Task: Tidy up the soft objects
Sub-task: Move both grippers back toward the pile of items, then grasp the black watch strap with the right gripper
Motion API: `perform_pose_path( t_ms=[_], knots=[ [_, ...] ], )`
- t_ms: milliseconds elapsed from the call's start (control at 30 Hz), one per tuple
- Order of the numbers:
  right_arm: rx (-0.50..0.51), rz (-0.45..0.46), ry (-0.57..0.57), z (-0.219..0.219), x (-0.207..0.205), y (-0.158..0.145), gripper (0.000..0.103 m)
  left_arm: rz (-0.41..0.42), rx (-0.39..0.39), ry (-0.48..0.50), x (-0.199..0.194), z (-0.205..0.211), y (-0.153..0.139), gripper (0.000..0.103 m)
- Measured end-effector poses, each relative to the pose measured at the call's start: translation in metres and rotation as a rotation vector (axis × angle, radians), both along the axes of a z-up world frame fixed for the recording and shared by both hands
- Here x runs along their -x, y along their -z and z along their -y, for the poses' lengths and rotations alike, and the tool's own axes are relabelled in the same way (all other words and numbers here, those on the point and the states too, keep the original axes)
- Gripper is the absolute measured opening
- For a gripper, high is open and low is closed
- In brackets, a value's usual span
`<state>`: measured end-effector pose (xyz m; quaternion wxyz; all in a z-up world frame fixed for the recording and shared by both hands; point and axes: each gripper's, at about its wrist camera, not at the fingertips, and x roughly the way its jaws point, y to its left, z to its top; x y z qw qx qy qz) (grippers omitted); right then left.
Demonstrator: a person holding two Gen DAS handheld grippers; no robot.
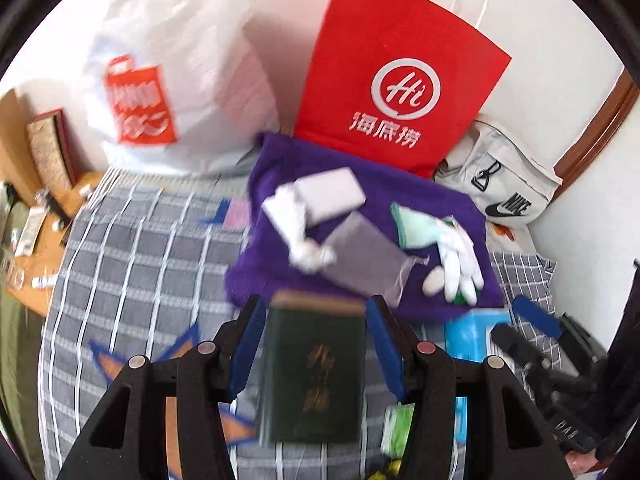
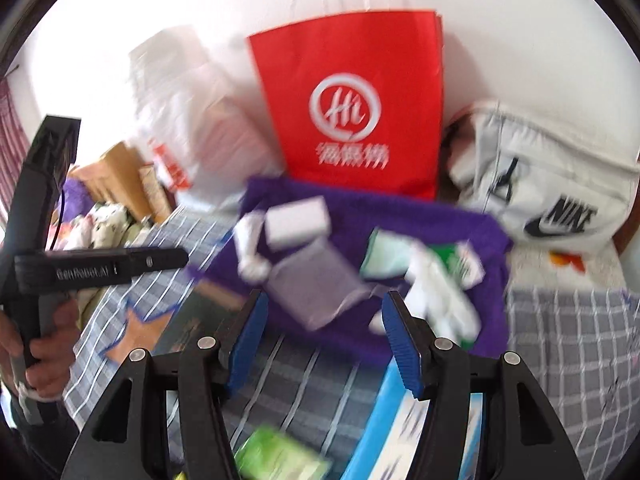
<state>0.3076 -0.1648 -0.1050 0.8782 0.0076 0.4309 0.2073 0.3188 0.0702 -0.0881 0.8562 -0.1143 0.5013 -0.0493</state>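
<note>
left gripper [image 1: 316, 344] jaws apart, nothing pinched. a dark green book [image 1: 314, 372] shows between the blue pads [image 1: 248, 356] but lies on the checked bedcover [image 1: 132, 248] below, apart from them as far as the blur allows. right gripper [image 2: 324, 340] jaws apart too, empty, over bare cover and the near edge of the purple cloth [image 2: 424, 216].

soft things sit on that cloth, ahead of both grippers: a white glove [image 1: 460, 260] at the right, fingers splayed toward the grippers; a pale green piece [image 1: 412, 228] touching its cuff; a crumpled white piece [image 1: 292, 220] at the left, beside a flat white packet [image 1: 332, 192]; a grey drawstring pouch [image 1: 360, 260] in the middle, partly over the crumpled piece. all limp, thin, lying flat on the cloth.

judgement: between grabs, next target not settled. red paper bag [image 1: 400, 72] and white plastic bag [image 1: 168, 60] stand against the wall behind; which one, if either, is the destination, cannot tell.

to do it well:
- pick one item; come down over its bunched part, not a flat edge.
- pinch shallow, or the cloth comes up too.
- the glove looks easiest for the right gripper; take it at the cuff so the fingers hang free.
- keep the other gripper clear, or pin the cloth with it.
</note>
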Motion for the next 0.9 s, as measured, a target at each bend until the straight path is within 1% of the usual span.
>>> perform_pose_path(
  t_ms=[67,100,133,267,367,467,500,533,567,633,667,800,900],
  knots=[
    [0.002,-0.015,-0.023,-0.006,0.022,0.007,0.063,-0.004,0.002,-0.013,0.019,-0.006,0.003,0.05],
    [0.01,-0.022,-0.031,-0.009,0.032,0.011,0.068,-0.006,0.007,-0.014,0.029,-0.008,0.007,0.05],
    [0.023,-0.029,-0.039,-0.013,0.043,0.015,0.069,-0.015,0.011,-0.015,0.038,-0.01,0.011,0.05],
    [0.033,-0.036,-0.057,-0.021,0.077,0.022,0.069,-0.054,0.027,-0.011,0.068,-0.016,0.026,0.05],
    [0.017,-0.032,-0.074,-0.023,0.101,0.025,0.069,-0.065,0.036,0.031,0.092,-0.017,0.034,0.05],
    [0.023,-0.01,-0.103,-0.026,0.124,0.031,0.068,-0.064,0.003,0.019,0.11,-0.019,0.04,0.05],
    [0.036,-0.015,-0.118,-0.028,0.13,0.034,0.067,-0.061,-0.001,0.012,0.115,-0.021,0.041,0.05],
    [0.05,-0.016,-0.128,-0.029,0.137,0.037,0.063,-0.062,0.001,0.002,0.121,-0.023,0.044,0.05],
    [0.053,-0.016,-0.132,-0.03,0.142,0.039,0.061,-0.065,0.016,-0.007,0.127,-0.027,0.047,0.05],
    [0.047,-0.042,-0.159,-0.029,0.154,0.047,0.05,-0.072,0.048,-0.013,0.135,-0.03,0.051,0.05],
    [0.046,-0.056,-0.171,-0.028,0.159,0.05,0.048,-0.075,0.061,-0.014,0.139,-0.032,0.054,0.05],
    [0.055,-0.097,-0.215,-0.027,0.181,0.069,0.046,-0.076,0.068,-0.018,0.152,-0.032,0.06,0.051],
    [0.054,-0.126,-0.234,-0.029,0.19,0.08,0.045,-0.08,0.073,-0.004,0.157,-0.029,0.063,0.051]
  ],
)
